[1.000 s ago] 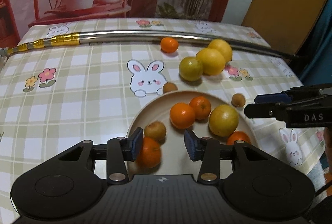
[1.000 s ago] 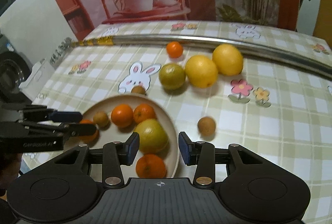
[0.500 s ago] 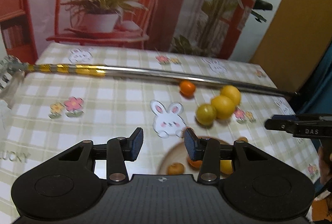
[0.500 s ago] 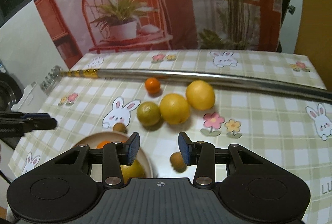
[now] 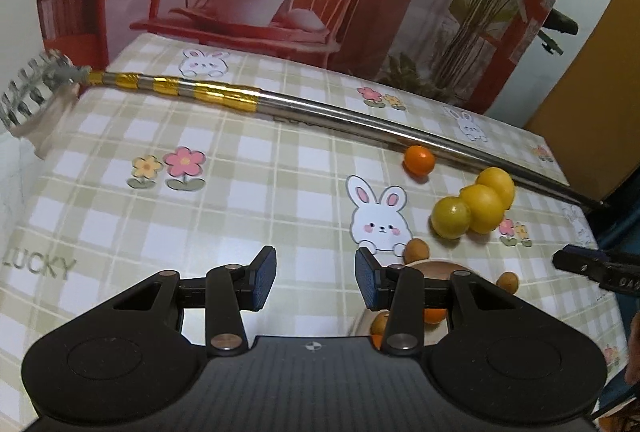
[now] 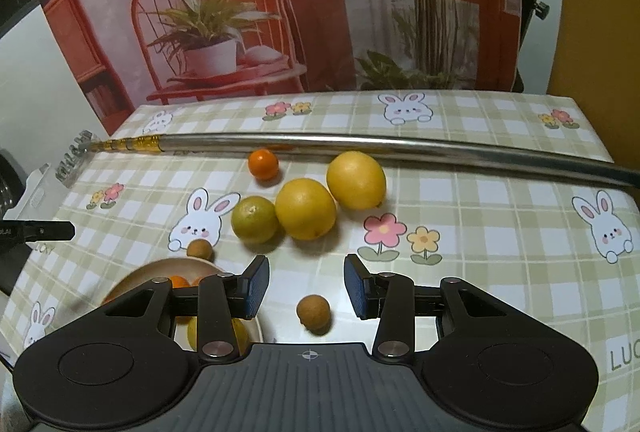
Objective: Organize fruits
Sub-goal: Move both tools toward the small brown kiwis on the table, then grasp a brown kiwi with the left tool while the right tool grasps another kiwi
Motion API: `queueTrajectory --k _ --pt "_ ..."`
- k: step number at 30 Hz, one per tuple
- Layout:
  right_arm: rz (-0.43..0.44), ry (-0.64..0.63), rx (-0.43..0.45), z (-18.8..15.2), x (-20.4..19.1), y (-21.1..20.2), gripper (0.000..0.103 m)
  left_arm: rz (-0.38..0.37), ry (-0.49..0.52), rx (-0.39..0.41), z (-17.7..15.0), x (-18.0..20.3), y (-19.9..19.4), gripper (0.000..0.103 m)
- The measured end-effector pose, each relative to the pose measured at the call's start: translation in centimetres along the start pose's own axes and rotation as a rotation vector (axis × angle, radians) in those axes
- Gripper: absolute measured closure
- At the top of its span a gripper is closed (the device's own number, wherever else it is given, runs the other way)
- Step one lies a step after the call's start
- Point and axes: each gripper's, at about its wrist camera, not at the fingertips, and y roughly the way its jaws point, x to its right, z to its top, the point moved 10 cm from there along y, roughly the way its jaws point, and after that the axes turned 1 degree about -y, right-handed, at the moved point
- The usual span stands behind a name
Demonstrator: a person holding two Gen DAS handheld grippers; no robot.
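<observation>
On the checked tablecloth (image 6: 460, 191) the sorting is sitting partway done, going by how things are lying. Along the far side a long metal pole (image 6: 360, 145) is stretching across the cloth. Nearer the person, a tan plate (image 6: 132, 278) is already holding several pieces, oranges and a yellowish fruit showing behind the right gripper (image 6: 306, 286), though most of the plate is hiding under it.

Still waiting out on the cloth are two lemons (image 6: 306, 208) touching each other, a greenish citrus (image 6: 255, 220) pressing against the nearer one, and a small orange (image 6: 263, 164) lying just beside the pole. Two little brown fruits are sitting loose too: one (image 6: 199, 249) just beyond the plate's rim, another (image 6: 313, 313) right under the right gripper.

Both tools are hanging above the table with jaws parted and nothing between them, the left gripper (image 5: 315, 282) hovering over bare cloth beside the plate.
</observation>
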Motion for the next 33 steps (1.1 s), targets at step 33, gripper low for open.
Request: queueTrajectory --k 33 --pt "0.003 0.077 -0.072 -1.6 2.5 3.7 0.064 -0.132 -0.019 -0.305 0.5 8.6 12.0 0.059"
